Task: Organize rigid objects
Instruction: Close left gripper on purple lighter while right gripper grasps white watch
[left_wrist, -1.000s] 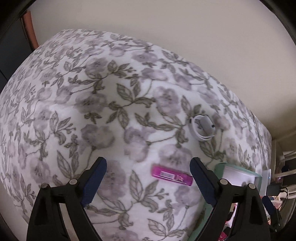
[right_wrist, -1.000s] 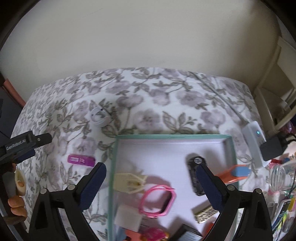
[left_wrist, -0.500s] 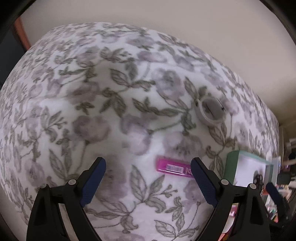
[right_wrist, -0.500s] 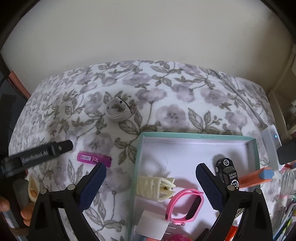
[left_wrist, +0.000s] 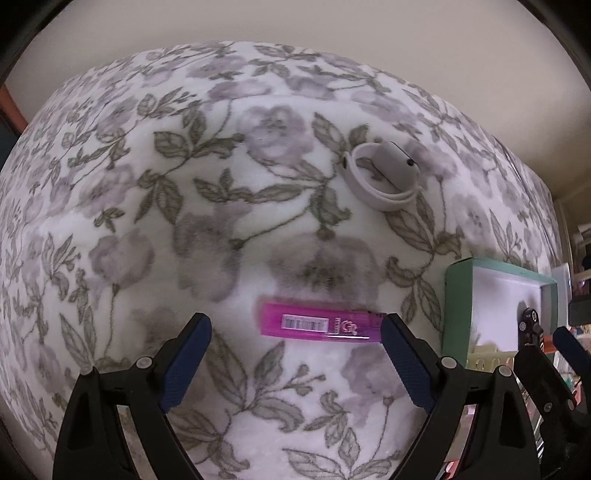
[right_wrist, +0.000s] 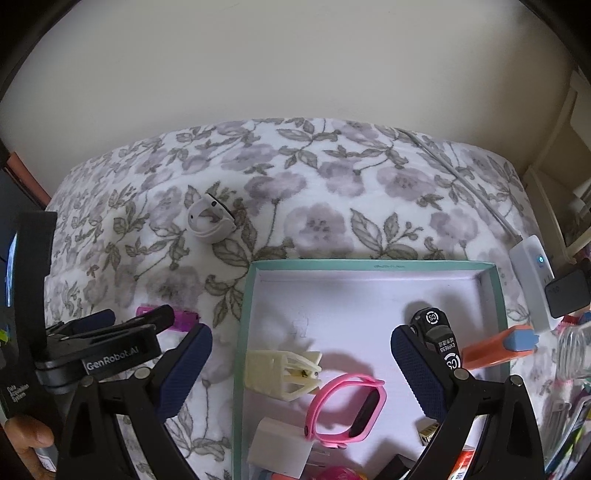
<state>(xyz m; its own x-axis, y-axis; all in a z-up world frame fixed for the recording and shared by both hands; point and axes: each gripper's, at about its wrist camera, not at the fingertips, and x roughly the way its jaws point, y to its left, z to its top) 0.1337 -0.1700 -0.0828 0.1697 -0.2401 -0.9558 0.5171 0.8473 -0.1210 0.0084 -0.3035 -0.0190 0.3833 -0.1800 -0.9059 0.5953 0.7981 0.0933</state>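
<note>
From my left cam, the left gripper (left_wrist: 295, 328) has its jaws spread wide over the flat magenta plastic stick with a barcode label (left_wrist: 319, 325), which lies on the grey floral fleece blanket (left_wrist: 147, 221) between the fingertips, not pinched. A white wristband (left_wrist: 384, 177) sits farther back. My right gripper (right_wrist: 301, 341) is spread apart too, holding nothing, above the mint-edged cardboard box (right_wrist: 373, 263) that holds a pink watch band (right_wrist: 345, 410), a cream plastic clip (right_wrist: 282, 373) and a black toy car (right_wrist: 437, 336).
</note>
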